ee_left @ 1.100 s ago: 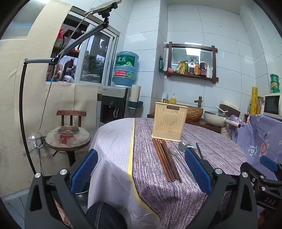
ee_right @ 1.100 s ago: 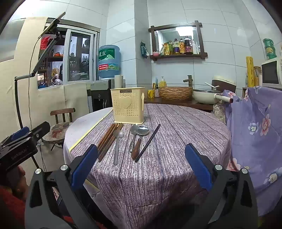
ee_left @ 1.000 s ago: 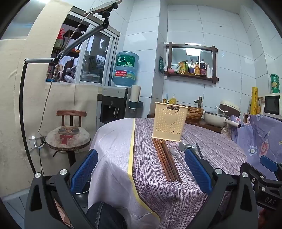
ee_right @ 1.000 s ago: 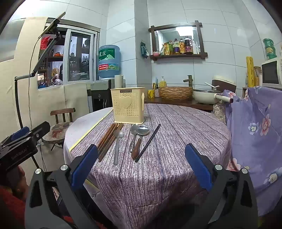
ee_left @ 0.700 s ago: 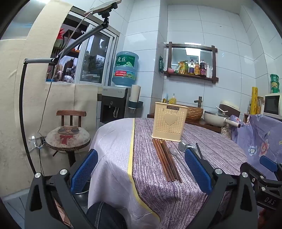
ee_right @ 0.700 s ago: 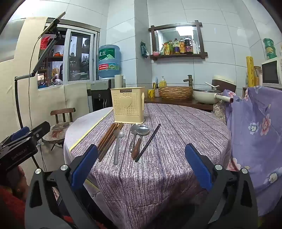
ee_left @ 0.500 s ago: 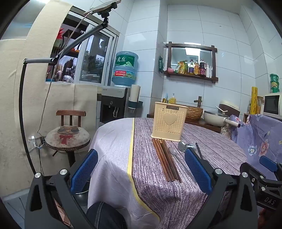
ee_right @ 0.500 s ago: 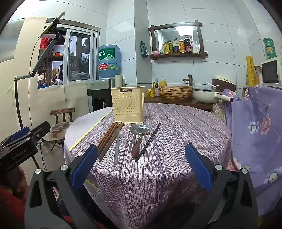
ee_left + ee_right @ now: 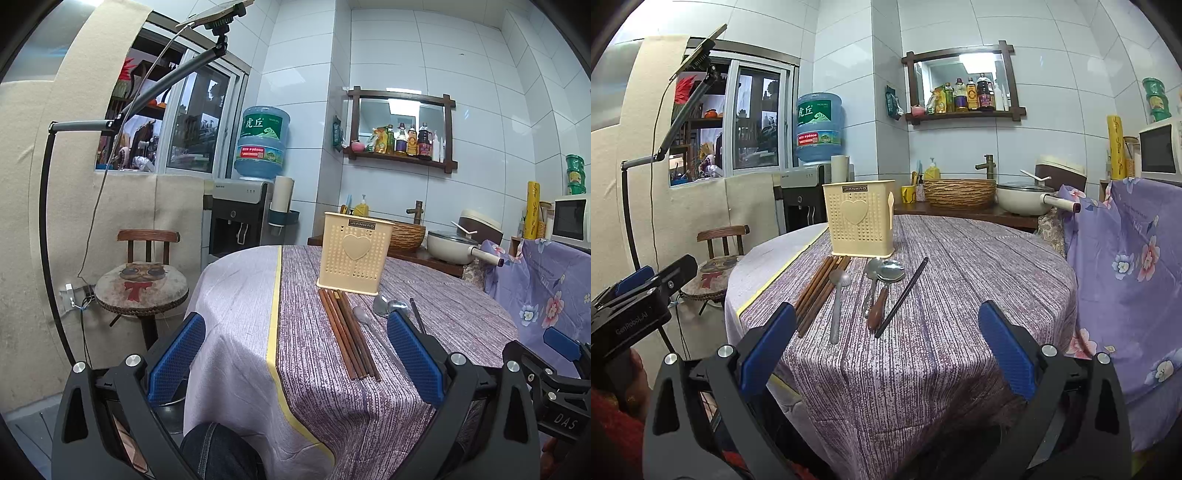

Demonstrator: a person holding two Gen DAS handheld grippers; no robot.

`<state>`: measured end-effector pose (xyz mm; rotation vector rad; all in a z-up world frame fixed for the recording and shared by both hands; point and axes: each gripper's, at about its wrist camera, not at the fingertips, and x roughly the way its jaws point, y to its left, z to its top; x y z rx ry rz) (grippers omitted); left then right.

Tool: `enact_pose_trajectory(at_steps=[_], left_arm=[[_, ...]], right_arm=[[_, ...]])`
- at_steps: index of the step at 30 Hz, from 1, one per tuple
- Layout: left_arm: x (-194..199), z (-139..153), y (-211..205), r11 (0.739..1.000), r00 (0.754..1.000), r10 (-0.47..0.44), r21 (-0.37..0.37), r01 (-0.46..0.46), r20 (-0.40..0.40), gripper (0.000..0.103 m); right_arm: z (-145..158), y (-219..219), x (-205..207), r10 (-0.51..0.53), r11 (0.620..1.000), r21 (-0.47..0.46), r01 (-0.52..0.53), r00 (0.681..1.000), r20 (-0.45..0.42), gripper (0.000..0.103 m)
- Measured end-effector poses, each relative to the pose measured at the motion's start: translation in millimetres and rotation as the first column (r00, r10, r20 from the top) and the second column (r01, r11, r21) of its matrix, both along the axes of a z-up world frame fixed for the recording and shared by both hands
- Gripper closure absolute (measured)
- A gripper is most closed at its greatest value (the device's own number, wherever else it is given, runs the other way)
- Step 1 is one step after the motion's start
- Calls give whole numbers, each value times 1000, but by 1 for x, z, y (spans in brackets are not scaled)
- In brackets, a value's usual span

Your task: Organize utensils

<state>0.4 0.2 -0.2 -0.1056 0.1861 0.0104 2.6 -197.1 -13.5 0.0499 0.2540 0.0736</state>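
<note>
Your utensils lie loose on the round table (image 9: pixel 960 314), just in front of the cream plastic holder (image 9: pixel 858 218) that stands upright near its middle: a bundle of brown wooden chopsticks (image 9: pixel 820 286) on the left, a dull metal spoon (image 9: pixel 837 302) beside them, two shinier spoons (image 9: pixel 882 280) with overlapping bowls, one wood-handled, and a thin black stick (image 9: pixel 903 295) at the right. Your left gripper (image 9: pixel 295 354) and right gripper (image 9: pixel 886 343) both hover short of the table with fingers spread wide, holding nothing. Nothing looks sorted yet, so start by picking one item. Take slim, smooth handles crosswise near mid-length; the ribbed purple tablecloth (image 9: pixel 923 369) is soft, so press down gently. The holder's perforated walls look light, so lower pieces in rather than dropping them
</note>
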Motion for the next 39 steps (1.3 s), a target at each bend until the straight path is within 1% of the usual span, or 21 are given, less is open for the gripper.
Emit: enact_pose_trajectory(at_steps=[10, 16, 17, 39], left_arm=[[0, 0, 0, 1000, 1000, 0, 0, 0, -3, 5], [5, -9, -3, 1000, 1000, 2, -2, -2, -8, 5], [3, -9, -2, 1000, 1000, 2, -3, -2, -8, 5], [3, -7, -1, 1000, 1000, 2, -3, -2, -12, 5]], right_arm=[[-2, 0, -2, 1, 1000, 2, -1, 1000, -2, 6], [1, -2, -2, 2, 1000, 2, -2, 1000, -6, 6], [-1, -1, 3, 2, 1000, 3, -2, 1000, -7, 6], [-1, -1, 3, 1, 1000, 3, -1, 1000, -8, 6]])
